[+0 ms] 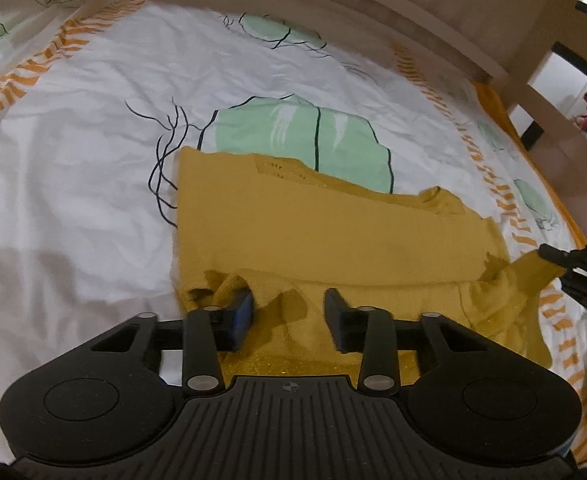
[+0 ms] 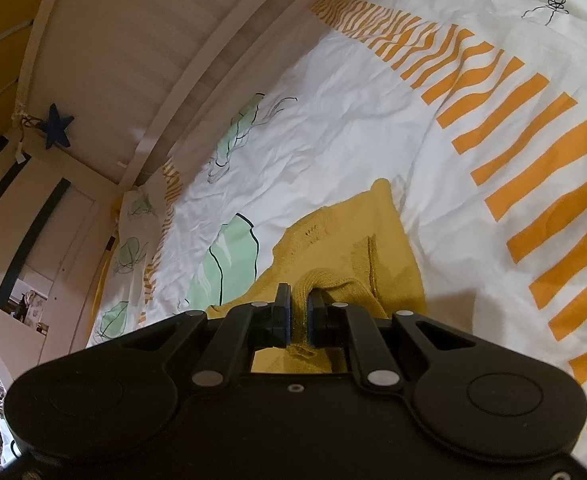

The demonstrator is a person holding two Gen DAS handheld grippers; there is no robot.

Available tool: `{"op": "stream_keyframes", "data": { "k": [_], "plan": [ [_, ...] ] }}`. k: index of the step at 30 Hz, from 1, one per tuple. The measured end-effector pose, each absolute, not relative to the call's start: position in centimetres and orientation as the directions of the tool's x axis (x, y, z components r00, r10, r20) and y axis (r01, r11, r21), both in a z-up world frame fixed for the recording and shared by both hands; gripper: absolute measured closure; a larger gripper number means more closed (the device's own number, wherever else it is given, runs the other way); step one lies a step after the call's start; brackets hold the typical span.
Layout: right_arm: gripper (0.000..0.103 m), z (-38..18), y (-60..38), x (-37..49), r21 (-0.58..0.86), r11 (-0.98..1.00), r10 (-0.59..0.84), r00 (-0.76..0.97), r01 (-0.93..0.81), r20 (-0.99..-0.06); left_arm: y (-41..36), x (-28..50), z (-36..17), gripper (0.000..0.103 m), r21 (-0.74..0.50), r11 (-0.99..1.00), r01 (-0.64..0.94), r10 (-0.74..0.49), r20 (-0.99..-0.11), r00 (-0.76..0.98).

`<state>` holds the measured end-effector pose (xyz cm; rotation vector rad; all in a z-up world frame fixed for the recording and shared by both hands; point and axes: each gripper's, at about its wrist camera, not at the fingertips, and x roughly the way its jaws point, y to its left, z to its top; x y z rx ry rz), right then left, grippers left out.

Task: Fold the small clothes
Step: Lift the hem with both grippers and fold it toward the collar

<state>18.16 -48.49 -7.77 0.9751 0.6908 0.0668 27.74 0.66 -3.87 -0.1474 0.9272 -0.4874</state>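
A mustard-yellow knit garment (image 1: 313,232) lies partly folded on the white bedsheet (image 1: 73,184). My left gripper (image 1: 287,316) is open, its fingers astride a raised fold at the garment's near edge. My right gripper (image 2: 298,312) is shut on a ribbed cuff or hem of the garment (image 2: 357,252), lifting it slightly. The right gripper also shows in the left wrist view (image 1: 573,268) at the right edge, holding a stretched yellow corner.
The sheet has green leaf prints (image 1: 301,140) and orange striped bands (image 2: 533,168). A wooden bed frame (image 1: 373,8) runs along the far side. A blue star (image 2: 55,126) hangs on the frame; white furniture stands beyond.
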Motion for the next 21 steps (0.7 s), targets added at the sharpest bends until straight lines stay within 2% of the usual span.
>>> {"op": "stream_keyframes", "data": {
  "k": [1, 3, 4, 9, 11, 15, 21],
  "plan": [
    [0.086, -7.8, -48.5, 18.2, 0.779, 0.576, 0.35, 0.786, 0.249, -0.51, 0.7, 27.8, -3.9, 0.077, -0.331, 0.881, 0.339, -0.467, -0.729, 0.501],
    [0.086, -7.9, -48.4, 18.1, 0.779, 0.575, 0.351, 0.785, 0.25, -0.511, 0.7, 27.9, -4.0, 0.094, -0.334, 0.881, 0.334, -0.467, -0.728, 0.503],
    [0.086, -7.9, -48.4, 18.1, 0.779, 0.575, 0.352, 0.784, 0.25, -0.511, 0.8, 27.9, -4.1, 0.097, -0.342, 0.879, 0.333, -0.472, -0.725, 0.501],
    [0.086, -7.9, -48.3, 18.1, 0.777, 0.577, 0.354, 0.781, 0.25, -0.514, 1.8, 28.6, -4.7, 0.1, -0.407, 0.876, 0.258, -0.481, -0.712, 0.511],
    [0.086, -7.8, -48.3, 17.9, 0.779, 0.576, 0.355, 0.784, 0.246, -0.51, 2.5, 28.4, -4.1, 0.1, -0.422, 0.877, 0.23, -0.475, -0.684, 0.554],
    [0.086, -6.8, -48.5, 17.5, 0.806, 0.55, 0.364, 0.806, 0.217, -0.466, 4.6, 29.1, -2.7, 0.1, -0.541, 0.823, 0.174, -0.522, -0.6, 0.606],
    [0.086, -6.5, -48.7, 19.2, 0.816, 0.539, 0.352, 0.824, 0.209, -0.443, 4.9, 31.8, -2.2, 0.1, -0.588, 0.801, 0.115, -0.503, -0.556, 0.661]
  ]
}}
